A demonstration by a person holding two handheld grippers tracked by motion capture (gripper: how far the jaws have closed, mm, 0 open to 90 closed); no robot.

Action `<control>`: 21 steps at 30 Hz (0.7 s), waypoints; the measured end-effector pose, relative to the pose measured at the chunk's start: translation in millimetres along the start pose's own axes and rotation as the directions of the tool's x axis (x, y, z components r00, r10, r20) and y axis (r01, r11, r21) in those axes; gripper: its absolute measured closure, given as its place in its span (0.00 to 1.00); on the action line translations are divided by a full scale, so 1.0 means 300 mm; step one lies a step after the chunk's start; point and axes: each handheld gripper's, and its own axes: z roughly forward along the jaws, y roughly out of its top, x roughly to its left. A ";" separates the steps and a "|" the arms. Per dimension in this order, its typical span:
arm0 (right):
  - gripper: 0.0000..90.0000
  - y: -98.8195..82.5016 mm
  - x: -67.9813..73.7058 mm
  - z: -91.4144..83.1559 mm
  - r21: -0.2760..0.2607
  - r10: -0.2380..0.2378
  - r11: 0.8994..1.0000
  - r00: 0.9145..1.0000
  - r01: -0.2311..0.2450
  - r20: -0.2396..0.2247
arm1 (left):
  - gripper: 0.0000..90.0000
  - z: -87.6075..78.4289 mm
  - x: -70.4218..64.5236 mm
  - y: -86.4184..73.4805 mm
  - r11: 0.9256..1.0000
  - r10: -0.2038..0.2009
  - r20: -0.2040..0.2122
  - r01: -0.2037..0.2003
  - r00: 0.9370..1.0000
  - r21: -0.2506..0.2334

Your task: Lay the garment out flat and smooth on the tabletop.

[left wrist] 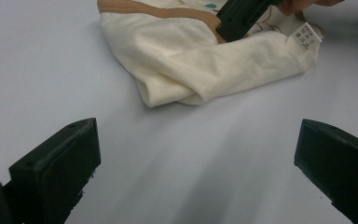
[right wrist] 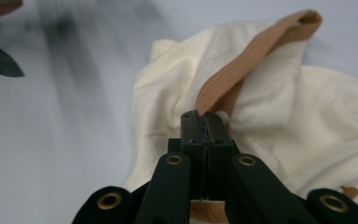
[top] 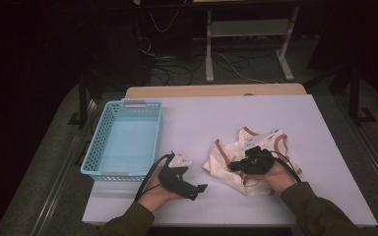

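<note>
Seen from the high view, a person seated at a white worktop works a cream garment trimmed in tan, which lies crumpled at about four o'clock from the worktop's middle. The right gripper rests on the cloth, its body cupped in the right hand. At about seven o'clock, the left gripper lies low over bare worktop, well apart from the garment, pointing toward three o'clock. A light blue basket stands at nine o'clock, close to the worktop's left edge. In the left gripper view, the two black jaws stand wide apart with nothing between them; the garment lies ahead at twelve o'clock, a white care label at its one o'clock corner, and the other gripper's dark tip presses on it at the top. In the right gripper view, the right gripper has its jaws clenched together, their tips at a fold of cream cloth just below the tan trim; whether fabric is pinched between them cannot be told.
</note>
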 end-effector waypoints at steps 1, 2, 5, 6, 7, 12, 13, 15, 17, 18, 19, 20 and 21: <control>0.98 0.002 0.005 -0.005 -0.007 -0.001 1.000 1.000 0.001 -0.007 | 0.00 0.000 0.000 0.000 1.000 0.000 0.000 0.000 1.000 0.001; 0.98 0.005 0.010 -0.011 -0.013 -0.006 1.000 1.000 0.005 -0.012 | 0.00 0.001 -0.001 0.000 1.000 -0.007 -0.001 0.007 1.000 -0.005; 0.98 0.012 0.036 -0.028 -0.033 -0.026 0.999 0.999 0.025 -0.033 | 0.00 -0.001 0.000 0.000 1.000 -0.014 -0.005 0.014 1.000 -0.012; 0.98 0.013 0.046 -0.032 -0.035 -0.027 0.999 0.999 0.026 -0.041 | 0.00 -0.002 0.002 -0.001 1.000 -0.011 -0.005 0.011 1.000 -0.012; 0.98 0.013 0.054 -0.036 -0.037 -0.034 0.999 0.998 0.032 -0.050 | 0.00 -0.004 0.004 -0.001 1.000 -0.009 -0.005 0.009 1.000 -0.010; 0.98 0.007 0.110 -0.054 -0.043 -0.065 0.997 0.994 0.062 -0.087 | 0.00 -0.008 0.008 0.000 1.000 -0.012 -0.010 0.012 1.000 -0.010; 0.98 0.002 0.125 -0.057 -0.040 -0.072 0.997 0.992 0.069 -0.099 | 0.00 -0.008 0.009 -0.001 1.000 -0.011 -0.010 0.011 1.000 -0.009; 0.98 -0.009 0.148 -0.058 -0.028 -0.075 0.997 0.991 0.072 -0.113 | 0.00 -0.010 0.010 0.000 1.000 -0.008 -0.011 0.008 1.000 -0.007; 0.98 -0.023 0.168 -0.056 -0.012 -0.087 0.996 0.989 0.086 -0.122 | 0.00 -0.008 0.008 -0.001 1.000 -0.018 -0.011 0.018 1.000 -0.018; 0.98 -0.028 0.175 -0.056 -0.009 -0.085 0.996 0.988 0.085 -0.128 | 0.00 -0.003 0.002 -0.001 0.998 -0.044 -0.014 0.044 0.999 -0.039; 0.98 -0.035 0.183 -0.057 -0.005 -0.083 0.996 0.987 0.084 -0.136 | 0.00 -0.004 0.002 -0.001 0.998 -0.045 -0.014 0.044 0.999 -0.039; 0.98 -0.043 0.193 -0.058 0.004 -0.088 0.996 0.987 0.090 -0.137 | 0.00 -0.004 0.002 -0.001 0.998 -0.044 -0.014 0.044 0.999 -0.039; 0.98 -0.047 0.198 -0.059 0.007 -0.087 0.996 0.986 0.089 -0.144 | 0.00 -0.004 0.002 -0.001 0.998 -0.044 -0.014 0.043 0.999 -0.039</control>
